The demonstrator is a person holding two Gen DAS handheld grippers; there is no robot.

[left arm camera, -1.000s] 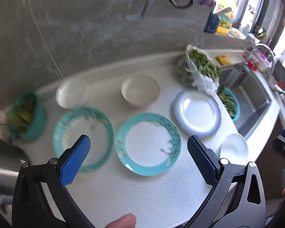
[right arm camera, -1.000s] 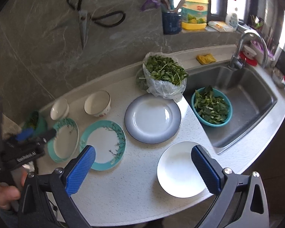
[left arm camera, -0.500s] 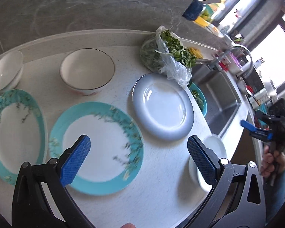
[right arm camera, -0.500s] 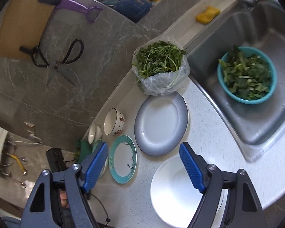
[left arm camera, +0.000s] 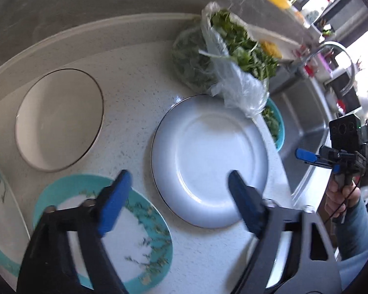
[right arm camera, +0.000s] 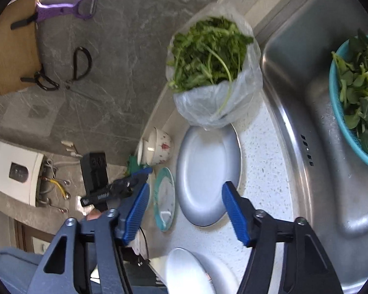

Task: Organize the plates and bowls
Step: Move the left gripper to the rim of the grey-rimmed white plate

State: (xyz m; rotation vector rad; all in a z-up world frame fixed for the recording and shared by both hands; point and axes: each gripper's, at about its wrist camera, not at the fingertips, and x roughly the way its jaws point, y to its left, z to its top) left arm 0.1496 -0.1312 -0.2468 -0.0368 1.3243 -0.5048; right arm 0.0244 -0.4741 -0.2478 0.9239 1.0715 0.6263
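Closing in on the dishes, I was in the approach step, with nothing gripped yet. Going left to right on the surface (left arm camera: pixel 135 103): the white bowl (left arm camera: pixel 59 120) sat at about nine o'clock, the teal-rimmed plate (left arm camera: pixel 147 240) at seven, the grey plate (left arm camera: pixel 208 159) in the middle, and the bag of greens (left arm camera: pixel 233 73) at one o'clock, its plastic overlapping that plate's far rim. My left tool (left arm camera: pixel 176 196) had just been narrowing, jaws apart and empty, straddling the gap between the teal-rimmed and grey plates. My right tool (right arm camera: pixel 185 208) had just been narrowing too, apart and empty, framing the grey plate's near edge, a small white plate (right arm camera: pixel 191 272) beneath it at six o'clock. Next, I judged, one finger had to slip under a rim before clamping.
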